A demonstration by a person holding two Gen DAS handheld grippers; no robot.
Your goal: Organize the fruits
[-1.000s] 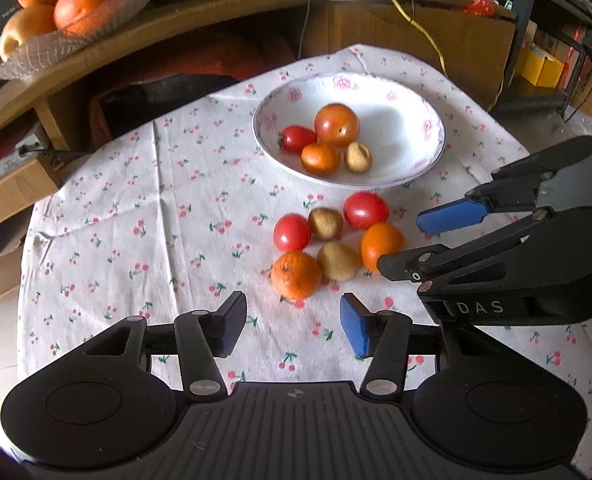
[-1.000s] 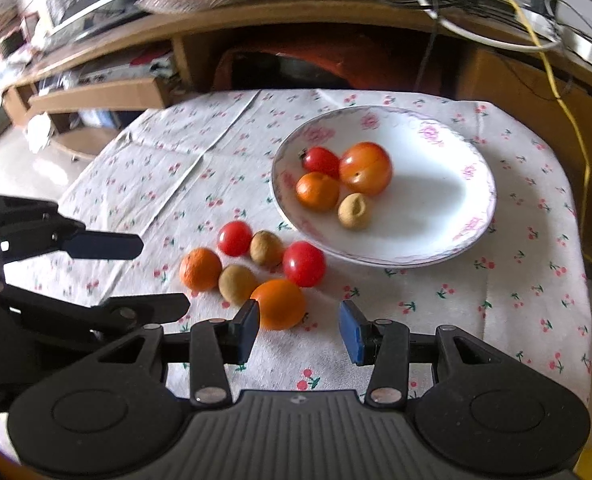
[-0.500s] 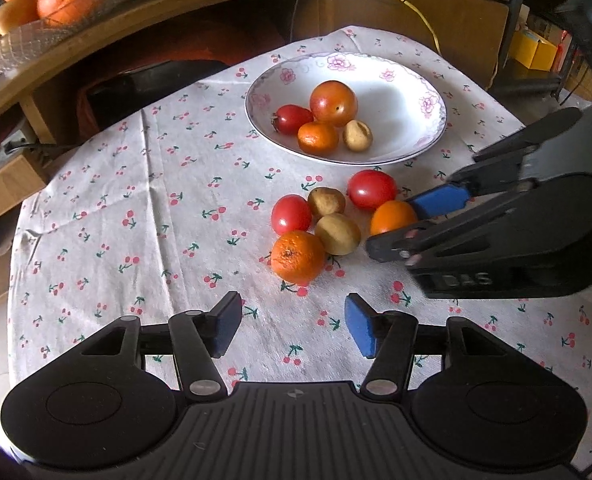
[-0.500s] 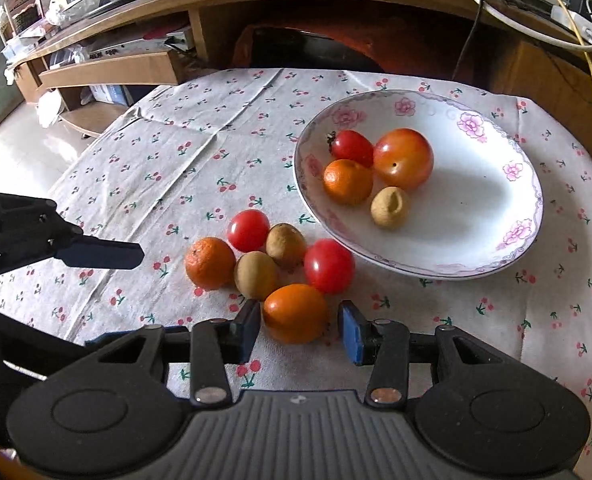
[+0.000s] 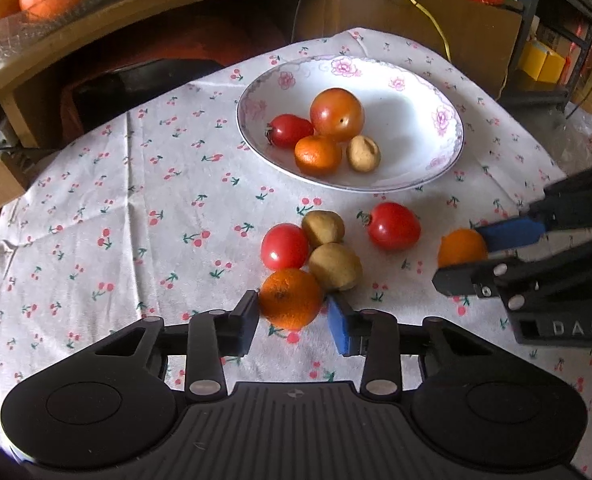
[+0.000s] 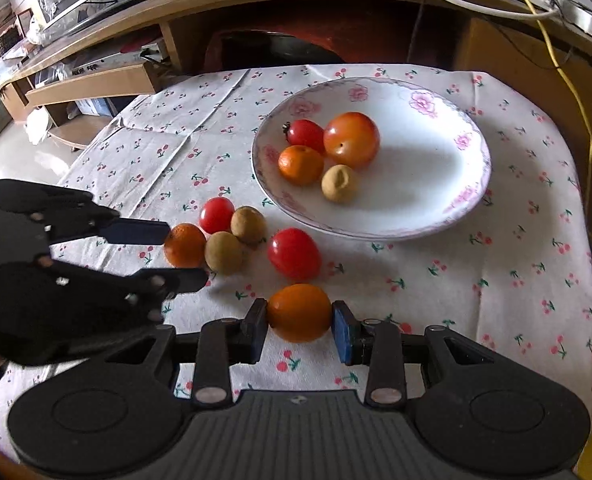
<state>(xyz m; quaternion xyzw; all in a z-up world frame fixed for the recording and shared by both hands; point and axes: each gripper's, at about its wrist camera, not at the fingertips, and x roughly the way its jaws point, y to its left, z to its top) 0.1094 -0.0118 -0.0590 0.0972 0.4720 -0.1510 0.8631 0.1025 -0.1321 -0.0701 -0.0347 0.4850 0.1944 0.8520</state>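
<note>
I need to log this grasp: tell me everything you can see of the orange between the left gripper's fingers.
The orange is small, round and bright, with a dimpled peel and a dark stem dot on top. It sits on the cherry-print tablecloth, nearest of the loose fruit, against a brown fruit and next to a red tomato. The left gripper has just been closing; its pads flank it, seemingly touching both sides.

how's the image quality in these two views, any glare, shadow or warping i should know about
Left wrist view: sharp at centre, the wooden shelf edge bows from the fisheye, and a soft shadow falls inside the plate. Right wrist view: the same barrel warp; the floor at the left is washed out by bright light, the tablecloth is evenly lit, and the orange fruit between the pads is in focus.
</note>
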